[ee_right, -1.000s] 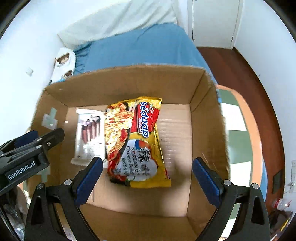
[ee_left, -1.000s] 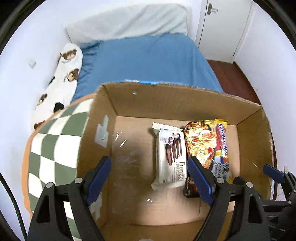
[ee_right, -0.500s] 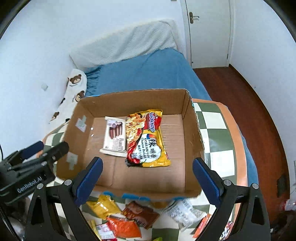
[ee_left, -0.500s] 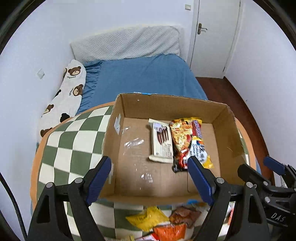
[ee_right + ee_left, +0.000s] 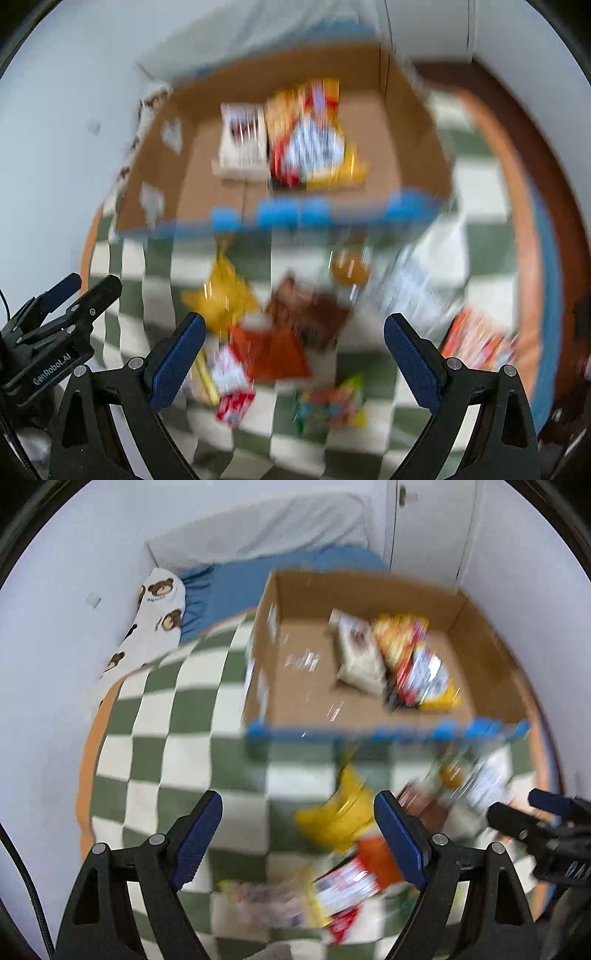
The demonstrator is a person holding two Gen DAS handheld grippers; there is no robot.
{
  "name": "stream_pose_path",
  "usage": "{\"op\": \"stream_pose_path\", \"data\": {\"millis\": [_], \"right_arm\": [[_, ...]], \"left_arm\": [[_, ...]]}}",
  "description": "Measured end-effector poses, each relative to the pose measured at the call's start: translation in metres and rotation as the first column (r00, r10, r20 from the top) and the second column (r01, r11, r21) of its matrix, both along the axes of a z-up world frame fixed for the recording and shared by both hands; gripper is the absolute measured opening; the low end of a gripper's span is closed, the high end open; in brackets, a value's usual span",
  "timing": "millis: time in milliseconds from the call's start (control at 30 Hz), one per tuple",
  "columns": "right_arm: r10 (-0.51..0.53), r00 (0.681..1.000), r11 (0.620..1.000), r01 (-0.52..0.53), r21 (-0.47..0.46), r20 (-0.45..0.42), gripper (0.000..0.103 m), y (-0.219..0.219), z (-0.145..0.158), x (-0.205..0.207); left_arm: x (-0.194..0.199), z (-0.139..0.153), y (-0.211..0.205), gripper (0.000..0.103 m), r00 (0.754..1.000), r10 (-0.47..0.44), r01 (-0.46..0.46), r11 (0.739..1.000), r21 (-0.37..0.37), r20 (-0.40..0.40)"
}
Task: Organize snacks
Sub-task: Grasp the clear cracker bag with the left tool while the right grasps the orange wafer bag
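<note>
An open cardboard box (image 5: pixel 491 642) (image 5: pixel 413 125) stands at the far side of a green-and-white checked table (image 5: pixel 173 716). In it lie a white biscuit pack (image 5: pixel 356 653) (image 5: pixel 243 144) and a yellow-red noodle packet (image 5: pixel 417 668) (image 5: pixel 310 136). Several loose snacks lie in front of the box, blurred: a yellow bag (image 5: pixel 338 816) (image 5: pixel 221 295), a brown bag (image 5: pixel 310 310) and an orange-red bag (image 5: pixel 273 350). My left gripper (image 5: pixel 297 834) is open over the near table, empty. My right gripper (image 5: pixel 293 350) is open above the loose snacks, empty.
A blue-sheeted bed (image 5: pixel 258 579) with a bear-print pillow (image 5: pixel 155 616) lies behind the table. A white door (image 5: pixel 432 528) and walls close the room. More packets (image 5: pixel 480 339) lie at the table's right edge. Each gripper shows at the other view's side.
Both grippers have pulled back from over the box towards the near side of the table. The loose snacks in front of the box have come into view. Both stayed open.
</note>
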State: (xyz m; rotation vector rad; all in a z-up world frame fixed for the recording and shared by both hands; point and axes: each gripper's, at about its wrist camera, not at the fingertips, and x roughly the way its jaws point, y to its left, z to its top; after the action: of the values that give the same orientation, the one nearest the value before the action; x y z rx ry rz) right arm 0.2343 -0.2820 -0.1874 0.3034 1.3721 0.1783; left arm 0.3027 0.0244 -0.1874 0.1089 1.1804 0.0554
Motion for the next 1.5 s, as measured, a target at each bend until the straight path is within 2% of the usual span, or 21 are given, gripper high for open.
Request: {"op": "stream_pose_path", "data": {"millis": [133,267,367,433,500,600,700,767,867,933,1000,1033,1067,1100,1200,1233,1300,1333,1367,1433,1500], "right_arm": [[0.016,0.987,0.998,-0.005,0.067,-0.158,0.099,0.013,-0.053,-0.015],[0.013,0.962,0.992,0.021,0.124,-0.272,0.099,0.028,-0.094,-0.025],[-0.027,0.923,0.974,0.111,0.198,-0.385,0.099,0.033,-0.123,-0.03],[-0.051,0.9,0.958,0.166,0.233,-0.433,0.099,0.035,-0.136,-0.033],[-0.074,0.883,0.947,0.208,0.245,-0.463,0.099,0.035,-0.144,-0.034],[-0.113,0.861,0.929,0.268,0.253,-0.496,0.099,0.033,-0.155,-0.034],[-0.156,0.841,0.91,0.327,0.257,-0.519,0.099,0.031,-0.165,-0.032],[-0.188,0.821,0.891,0.373,0.259,-0.538,0.099,0.029,-0.171,-0.03],[-0.245,0.78,0.844,0.464,0.268,-0.576,0.097,0.025,-0.18,-0.028],[-0.286,0.745,0.792,0.538,0.289,-0.603,0.096,0.021,-0.187,-0.03],[-0.32,0.718,0.757,0.587,0.289,-0.619,0.086,0.017,-0.191,-0.032],[-0.335,0.709,0.742,0.605,0.29,-0.621,0.084,0.015,-0.191,-0.034],[-0.337,0.709,0.742,0.605,0.289,-0.619,0.075,0.014,-0.191,-0.034],[-0.333,0.718,0.758,0.589,0.28,-0.611,0.066,0.014,-0.189,-0.034],[-0.267,0.793,0.868,0.445,0.222,-0.547,0.061,0.019,-0.173,-0.023],[-0.225,0.832,0.915,0.359,0.185,-0.506,0.061,0.024,-0.163,-0.017],[-0.123,0.892,0.976,0.189,0.111,-0.435,0.06,0.037,-0.148,-0.006],[-0.025,0.922,0.997,0.049,0.052,-0.385,0.06,0.05,-0.139,0.0],[0.079,0.942,0.995,-0.095,-0.032,-0.327,0.06,0.065,-0.128,0.005],[0.222,0.932,0.952,-0.27,-0.141,-0.286,0.06,0.091,-0.116,0.009],[0.263,0.924,0.938,-0.312,-0.152,-0.277,0.065,0.102,-0.112,0.011]], "left_arm": [[-0.023,-0.041,0.022,0.084,0.993,-0.027,0.032,0.999,0.044,-0.112],[-0.045,-0.084,0.049,0.084,0.972,-0.009,0.027,0.997,0.072,-0.236],[-0.055,-0.105,0.055,0.084,0.952,-0.056,0.075,0.996,0.052,-0.3],[-0.065,-0.113,0.052,0.084,0.939,-0.131,0.152,0.988,0.04,-0.319],[-0.075,-0.118,0.043,0.084,0.912,-0.238,0.261,0.965,0.027,-0.334],[-0.087,-0.136,0.021,0.084,0.841,-0.369,0.421,0.906,0.05,-0.396],[-0.085,-0.153,0.007,0.084,0.814,-0.401,0.478,0.874,0.091,-0.42],[-0.075,-0.16,0.006,0.084,0.833,-0.37,0.443,0.891,0.098,-0.411],[-0.051,-0.16,0.022,0.084,0.902,-0.231,0.282,0.955,0.092,-0.364],[-0.038,-0.159,0.037,0.083,0.929,-0.128,0.165,0.983,0.079,-0.347],[-0.029,-0.159,0.057,0.083,0.938,-0.015,0.025,0.999,0.025,-0.346],[-0.028,-0.16,0.062,0.083,0.936,0.006,-0.005,1.0,0.003,-0.352],[-0.027,-0.16,0.067,0.083,0.934,0.02,-0.029,0.999,-0.021,-0.357],[-0.028,-0.16,0.07,0.083,0.932,0.029,-0.045,0.998,-0.037,-0.361],[-0.033,-0.158,0.079,0.083,0.927,0.024,-0.054,0.996,-0.071,-0.373],[-0.036,-0.158,0.08,0.083,0.925,0.023,-0.055,0.996,-0.075,-0.379],[-0.04,-0.158,0.08,0.083,0.919,0.013,-0.05,0.995,-0.084,-0.393],[-0.048,-0.163,0.081,0.083,0.915,0.009,-0.05,0.995,-0.09,-0.404],[-0.052,-0.165,0.082,0.083,0.911,0.008,-0.053,0.994,-0.096,-0.413],[-0.063,-0.174,0.082,0.083,0.899,0.013,-0.069,0.991,-0.113,-0.438],[-0.074,-0.189,0.084,0.083,0.883,0.019,-0.093,0.987,-0.135,-0.469]]}}
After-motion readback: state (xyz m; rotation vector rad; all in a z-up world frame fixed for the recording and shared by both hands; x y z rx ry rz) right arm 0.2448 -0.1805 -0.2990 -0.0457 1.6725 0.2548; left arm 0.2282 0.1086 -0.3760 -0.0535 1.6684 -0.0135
